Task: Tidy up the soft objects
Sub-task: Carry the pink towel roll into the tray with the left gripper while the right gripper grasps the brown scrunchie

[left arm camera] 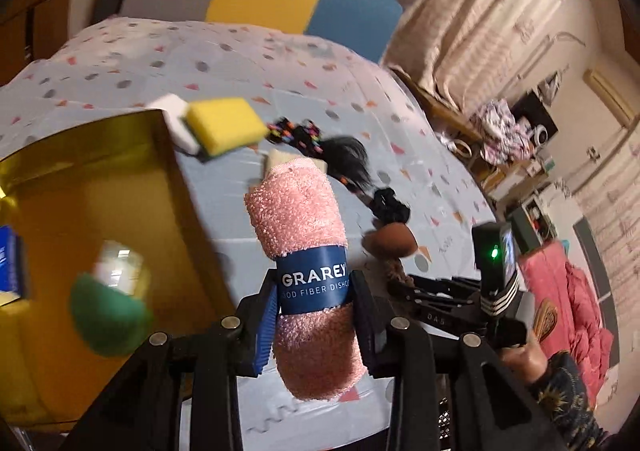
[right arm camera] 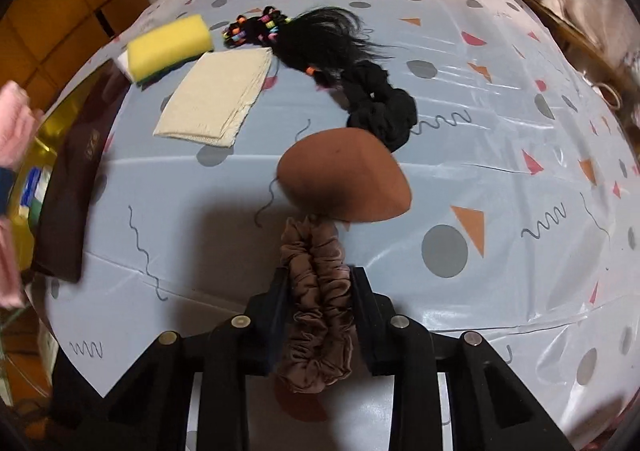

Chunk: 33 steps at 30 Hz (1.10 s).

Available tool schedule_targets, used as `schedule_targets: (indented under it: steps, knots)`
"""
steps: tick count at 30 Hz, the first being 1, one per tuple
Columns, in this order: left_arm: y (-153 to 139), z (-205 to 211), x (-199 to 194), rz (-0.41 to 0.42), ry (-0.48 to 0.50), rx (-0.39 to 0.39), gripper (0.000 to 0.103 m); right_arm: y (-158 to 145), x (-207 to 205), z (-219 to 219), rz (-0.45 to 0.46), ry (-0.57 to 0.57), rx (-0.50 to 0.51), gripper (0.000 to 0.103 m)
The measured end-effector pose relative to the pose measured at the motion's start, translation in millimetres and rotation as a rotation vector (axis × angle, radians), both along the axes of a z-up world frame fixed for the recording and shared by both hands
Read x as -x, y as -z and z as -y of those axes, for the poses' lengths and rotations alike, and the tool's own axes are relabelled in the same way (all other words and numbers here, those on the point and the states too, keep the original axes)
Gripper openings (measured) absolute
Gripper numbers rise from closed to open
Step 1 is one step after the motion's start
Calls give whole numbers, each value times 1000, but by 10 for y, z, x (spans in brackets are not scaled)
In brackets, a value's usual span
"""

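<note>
Patterned tabletop [right arm camera: 500,123] crowded. Left tool [left arm camera: 314,291] clenched on pink dishcloth roll [left arm camera: 298,207] beside gold box [left arm camera: 100,179] — paper band could slide. Right tool [right arm camera: 318,293] clamped on brown scrunchie [right arm camera: 316,291] — could snag brown sponge [right arm camera: 344,179].

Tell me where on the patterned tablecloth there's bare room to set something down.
The widest bare patch of the patterned tablecloth lies right of the brown teardrop sponge and black fabric scrunchie. Another lies below the folded cream cloth, beside the gold-lined box. It is crowded at the far side around the yellow sponge, the cream cloth and the black hairpiece.
</note>
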State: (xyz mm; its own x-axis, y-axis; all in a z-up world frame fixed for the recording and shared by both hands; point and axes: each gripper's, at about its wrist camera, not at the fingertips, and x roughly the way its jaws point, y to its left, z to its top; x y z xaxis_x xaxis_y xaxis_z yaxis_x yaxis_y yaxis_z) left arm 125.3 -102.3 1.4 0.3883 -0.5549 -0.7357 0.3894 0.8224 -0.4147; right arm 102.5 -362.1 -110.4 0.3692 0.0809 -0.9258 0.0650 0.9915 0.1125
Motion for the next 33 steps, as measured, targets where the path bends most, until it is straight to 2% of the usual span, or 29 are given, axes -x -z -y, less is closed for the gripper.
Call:
schedule_targets:
  steps: [2,7,12,15,24,27,31,33]
  knots:
    - [-69,-189,-2,20,-35,3,34,9,12,-25,3,-13,20,32]
    - [-133,-747,-92,51,-141,-18,34,29,26,51,6,10,-20,32]
    - [21,-1276,-295,23,-267,-73,34,12,15,-41,12,-19,31,32]
    - [118,-1495,-460,-4,-311,-83,34,14,21,-102,17,-43,68,31]
    - [543,-1673,-960,-71,-364,-222,37,16,22,-77,18,-35,60,31]
    - [598,-1716,-955,-82,-396,-229,40,23,20,-81,21,-38,65,31]
    - [521,-1751,-817,-58,-423,-222,41,29,25,-98,24,-46,77,31]
    - [447,-1757,-683,-29,-462,-256,41,28,32,-108,26,-49,81,31]
